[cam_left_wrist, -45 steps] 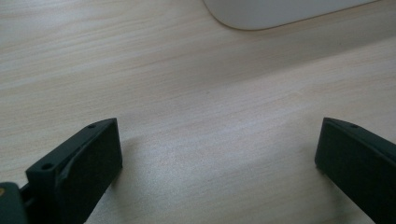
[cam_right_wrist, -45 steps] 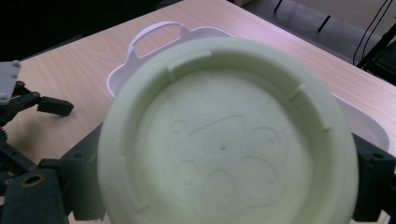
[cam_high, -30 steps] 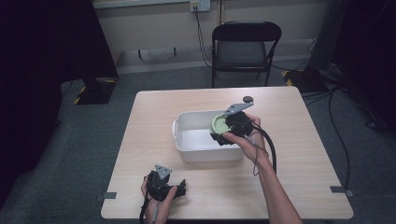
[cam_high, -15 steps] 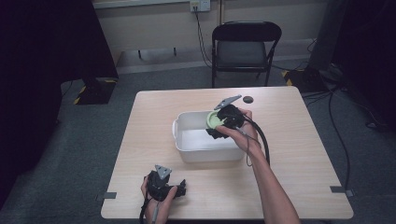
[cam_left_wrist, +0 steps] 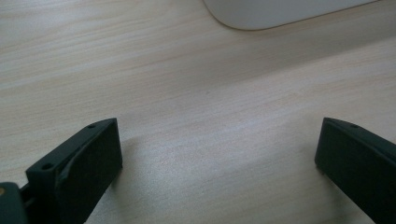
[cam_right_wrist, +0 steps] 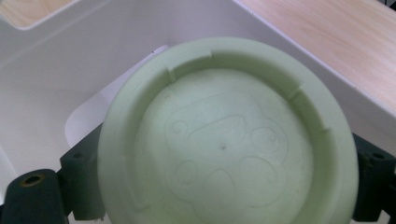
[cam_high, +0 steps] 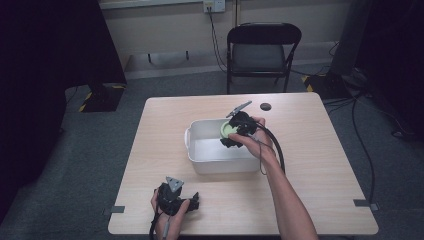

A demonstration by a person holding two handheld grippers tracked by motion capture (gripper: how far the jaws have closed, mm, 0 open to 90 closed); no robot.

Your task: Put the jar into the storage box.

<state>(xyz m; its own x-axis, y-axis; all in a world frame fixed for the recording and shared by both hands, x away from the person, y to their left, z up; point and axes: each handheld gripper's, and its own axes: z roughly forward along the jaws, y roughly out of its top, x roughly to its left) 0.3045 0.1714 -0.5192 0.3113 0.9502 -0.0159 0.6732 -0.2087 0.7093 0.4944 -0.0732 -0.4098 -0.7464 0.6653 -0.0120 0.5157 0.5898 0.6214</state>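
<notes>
A pale green round bowl (cam_right_wrist: 224, 135) shows its underside, with a moulded paw figure, between the jaws of my right gripper (cam_right_wrist: 224, 186), which is shut on it. In the high view that bowl (cam_high: 229, 129) hangs over the back right part of the white tub (cam_high: 200, 159), held by the right gripper (cam_high: 236, 132). My left gripper (cam_high: 177, 200) rests low on the table near the front edge, left of centre. Its jaws stand wide apart over bare wood (cam_left_wrist: 215, 163) with nothing between them, and the tub's corner (cam_left_wrist: 280, 11) lies ahead.
A small dark round disc (cam_high: 265, 106) lies on the table behind the tub. A black folding chair (cam_high: 262, 50) stands past the table's far edge. Tape marks sit at the table's front corners (cam_high: 365, 204). Cables run on the floor at right.
My right gripper has carried the green bowl leftward from the tub's right rim to a spot over the tub's inside. The left gripper has stayed where it was.
</notes>
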